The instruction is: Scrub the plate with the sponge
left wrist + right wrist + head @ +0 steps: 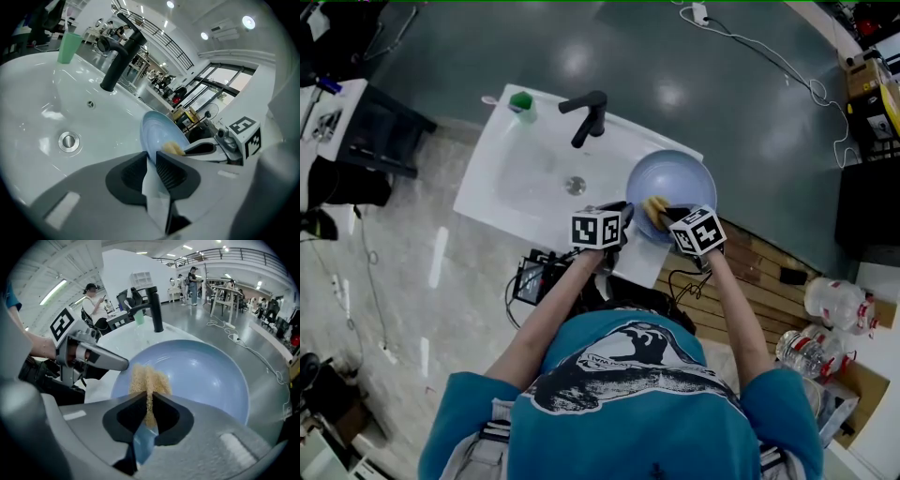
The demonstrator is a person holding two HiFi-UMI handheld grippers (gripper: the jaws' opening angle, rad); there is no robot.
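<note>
Blue round plate (157, 133) rim-clamped in our left gripper (151, 159), right gripper (150, 404) pinching yellow sponge (147, 378) on it; we judge scrubbing underway.

A round pale-blue plate (682, 180) sits at the right end of a white rectangular washbasin (487, 192). The left tongs (624, 217) meet its near-left rim. The right tongs (666, 217) are at a tan sponge (655, 207) on the plate. A black tap (589, 114) stands at the far edge, and a green cup (522, 103) at the far-left corner.
</note>
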